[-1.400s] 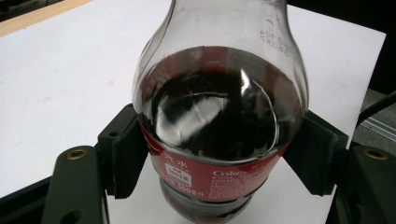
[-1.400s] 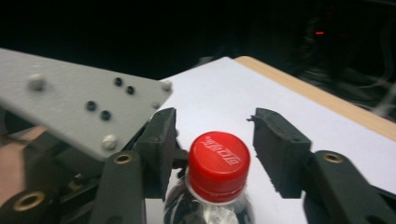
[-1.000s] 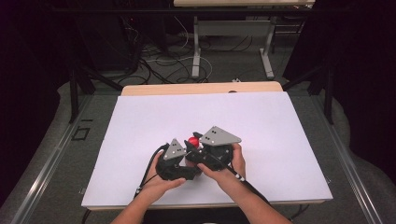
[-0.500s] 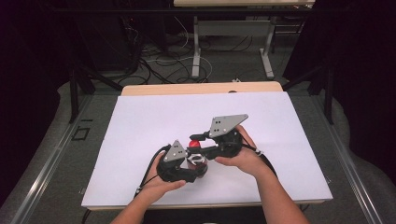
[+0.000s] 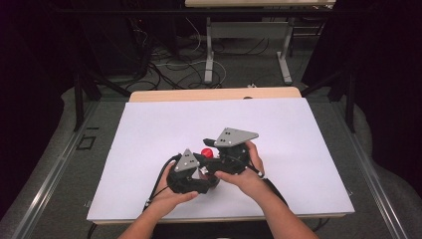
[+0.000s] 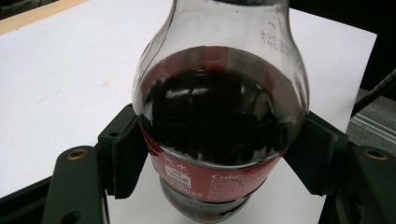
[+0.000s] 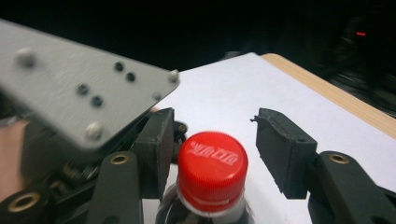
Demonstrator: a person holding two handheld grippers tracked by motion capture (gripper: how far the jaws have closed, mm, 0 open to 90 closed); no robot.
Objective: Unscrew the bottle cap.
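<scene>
Bottle (image 6: 219, 126): clear, dark cola inside, red label, red cap (image 7: 212, 165).
Left gripper (image 6: 219, 163): clamped on the bottle body.
Right gripper (image 7: 212, 149): jaws just opening, apart around the cap.

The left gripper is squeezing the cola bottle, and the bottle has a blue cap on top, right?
Not quite. The cap is red, not blue, as the right gripper view shows. The rest holds: the left gripper is shut on the cola bottle, with a pad pressing each side.
</scene>
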